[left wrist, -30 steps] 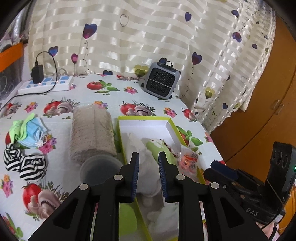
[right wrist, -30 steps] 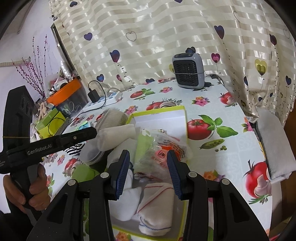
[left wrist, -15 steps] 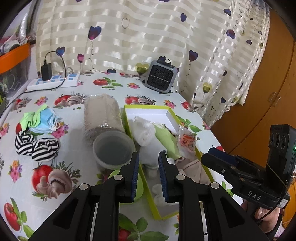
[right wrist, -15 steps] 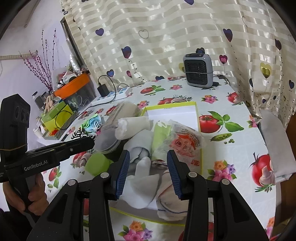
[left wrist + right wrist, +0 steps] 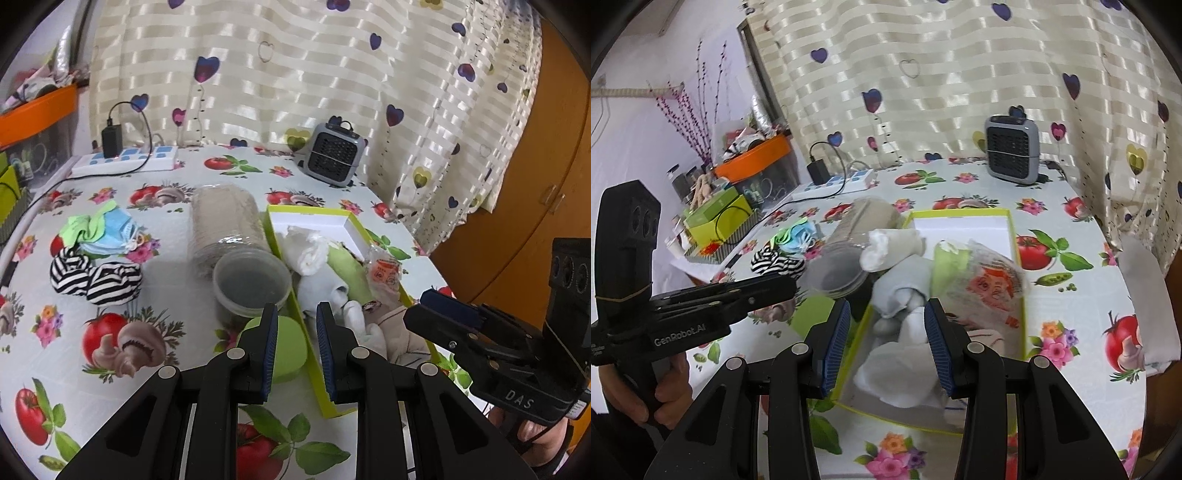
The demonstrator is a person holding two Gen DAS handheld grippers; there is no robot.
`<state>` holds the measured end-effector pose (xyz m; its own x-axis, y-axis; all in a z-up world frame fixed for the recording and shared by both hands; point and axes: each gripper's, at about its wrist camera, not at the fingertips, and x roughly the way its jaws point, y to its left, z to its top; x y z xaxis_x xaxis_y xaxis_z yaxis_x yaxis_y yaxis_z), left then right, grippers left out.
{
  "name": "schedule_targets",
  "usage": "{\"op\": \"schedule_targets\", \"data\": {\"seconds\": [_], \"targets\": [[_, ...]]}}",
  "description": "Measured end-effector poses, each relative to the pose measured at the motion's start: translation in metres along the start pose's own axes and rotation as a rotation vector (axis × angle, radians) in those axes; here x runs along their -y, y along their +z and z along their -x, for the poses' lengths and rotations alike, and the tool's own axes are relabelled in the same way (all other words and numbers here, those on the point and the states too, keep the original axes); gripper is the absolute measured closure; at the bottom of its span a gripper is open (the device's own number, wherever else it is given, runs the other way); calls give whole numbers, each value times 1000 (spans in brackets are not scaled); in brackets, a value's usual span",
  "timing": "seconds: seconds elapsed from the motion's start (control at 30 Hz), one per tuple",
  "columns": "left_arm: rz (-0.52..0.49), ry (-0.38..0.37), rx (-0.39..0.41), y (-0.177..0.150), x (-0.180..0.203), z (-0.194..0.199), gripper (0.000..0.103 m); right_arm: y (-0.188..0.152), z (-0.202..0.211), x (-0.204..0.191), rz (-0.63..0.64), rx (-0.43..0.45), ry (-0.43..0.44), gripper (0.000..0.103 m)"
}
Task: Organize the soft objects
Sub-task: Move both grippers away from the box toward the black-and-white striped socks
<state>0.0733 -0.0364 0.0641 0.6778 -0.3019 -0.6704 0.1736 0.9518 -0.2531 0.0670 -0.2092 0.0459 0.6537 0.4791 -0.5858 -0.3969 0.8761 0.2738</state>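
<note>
Hovering over the yellow-green box (image 5: 334,216) already heaped with socks (image 5: 901,291). Left tongs (image 5: 295,325) part-open, right tongs (image 5: 886,325) wide, both gripping nothing. Next, likely reaching across the surface (image 5: 177,266) toward the striped socks (image 5: 96,277) beside the box.

My counter (image 5: 177,266) wears a cloth printed with tomatoes and mushrooms. On it lie a yellow-green box (image 5: 314,363), a clear jar (image 5: 225,225) on its side touching the box, a green lid (image 5: 290,349), striped socks (image 5: 98,278), face masks (image 5: 110,229), a power strip (image 5: 129,162) and a small grey heater (image 5: 334,157).
</note>
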Motion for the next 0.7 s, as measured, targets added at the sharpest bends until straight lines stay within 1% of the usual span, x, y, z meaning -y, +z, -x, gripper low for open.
{"op": "schedule_targets", "data": {"seconds": [0.3,0.7], "targets": [[18,40,17,-3,-12,9,81,1,-4,-19,39,-10,10,60],[43,70,32,-8,-27,16,80,2,-11,-40,81,-26,20,60]]}}
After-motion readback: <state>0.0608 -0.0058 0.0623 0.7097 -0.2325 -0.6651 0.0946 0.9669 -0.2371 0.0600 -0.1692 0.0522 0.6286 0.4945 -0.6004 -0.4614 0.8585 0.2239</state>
